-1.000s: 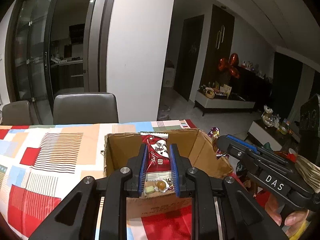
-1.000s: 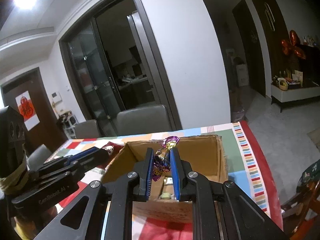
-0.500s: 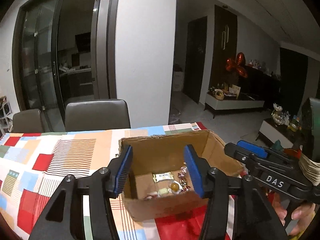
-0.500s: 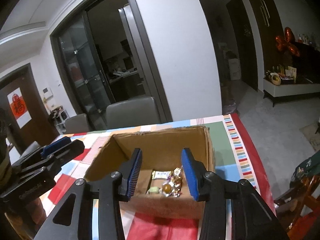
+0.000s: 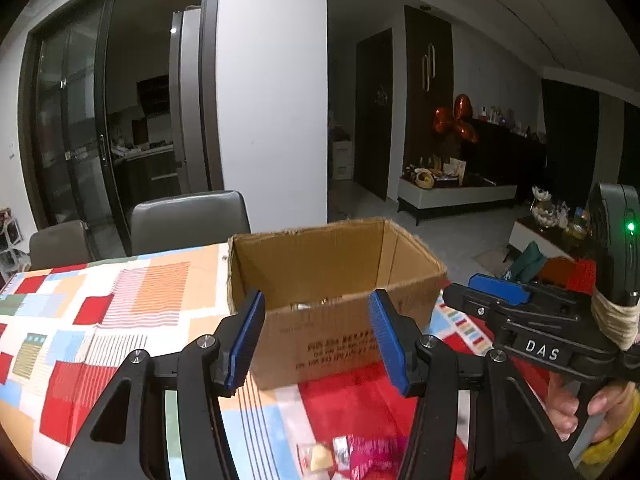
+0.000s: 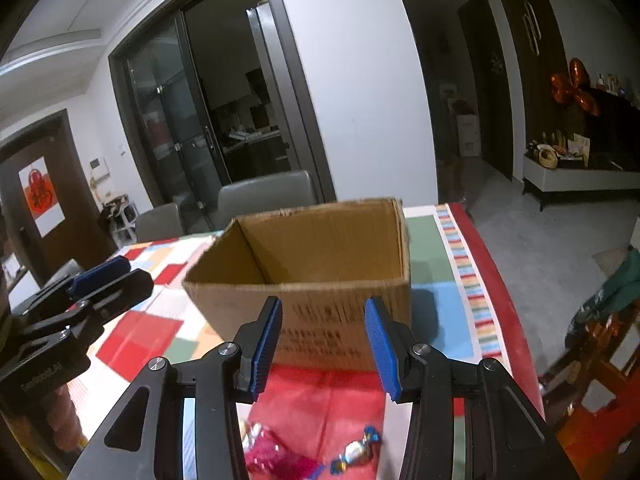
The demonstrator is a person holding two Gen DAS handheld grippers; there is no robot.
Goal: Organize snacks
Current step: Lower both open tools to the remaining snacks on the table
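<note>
An open cardboard box (image 5: 332, 264) (image 6: 320, 248) stands on the patterned tablecloth, just beyond both grippers. My left gripper (image 5: 316, 320) is open with nothing between its blue pads (image 5: 244, 336), short of the box's near wall. My right gripper (image 6: 323, 320) is open and empty too, and its blue-tipped finger also shows at the right (image 5: 496, 288). A sliver of wrapped snacks (image 5: 316, 303) peeks over the box's rim. Loose on the red cloth below the grippers lie a pink wrapper (image 6: 272, 452) (image 5: 368, 454) and a twisted candy (image 6: 352, 450).
Grey chairs (image 5: 188, 220) stand behind the table's far side. The table's right edge (image 6: 508, 312) with its striped border drops off to the floor. A person's hand (image 5: 576, 412) holds the right gripper's handle. The left gripper (image 6: 100, 272) reaches in from the left.
Both grippers opened, letting go of a red packet and a purple candy over the box. Both then drew back, so the box's inside is now mostly hidden behind its near wall.
</note>
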